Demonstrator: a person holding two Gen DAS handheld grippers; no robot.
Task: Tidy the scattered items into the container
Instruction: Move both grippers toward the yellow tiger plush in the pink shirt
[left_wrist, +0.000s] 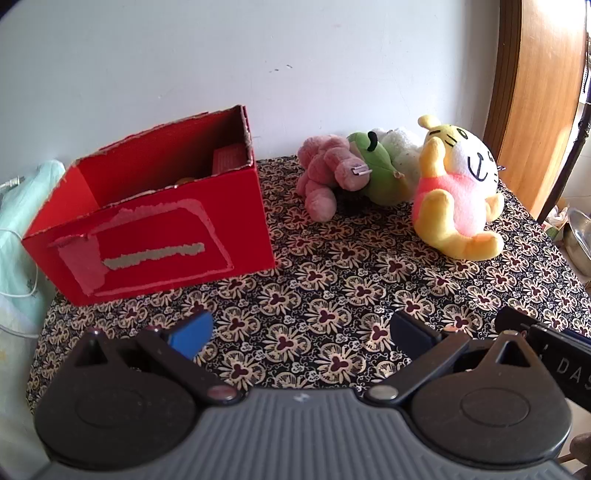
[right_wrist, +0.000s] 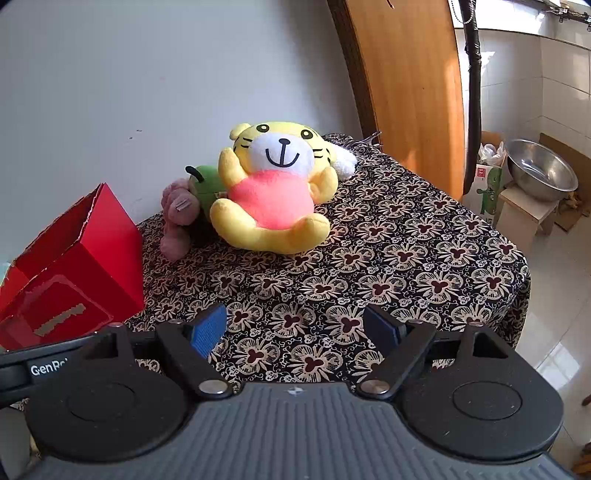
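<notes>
The yellow plush tiger in a pink shirt (right_wrist: 271, 192) looks soft and light; its round belly suits the empty, wide-open jaws of both the right gripper (right_wrist: 295, 326) and the left gripper (left_wrist: 301, 332).

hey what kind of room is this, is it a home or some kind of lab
Most likely a home, perhaps by a kitchen or utility corner. A table under a flowered cloth stands against a plain wall, with plush toys such as the yellow tiger on it. Beyond are a wooden door, tiled walls and a metal bowl.
</notes>
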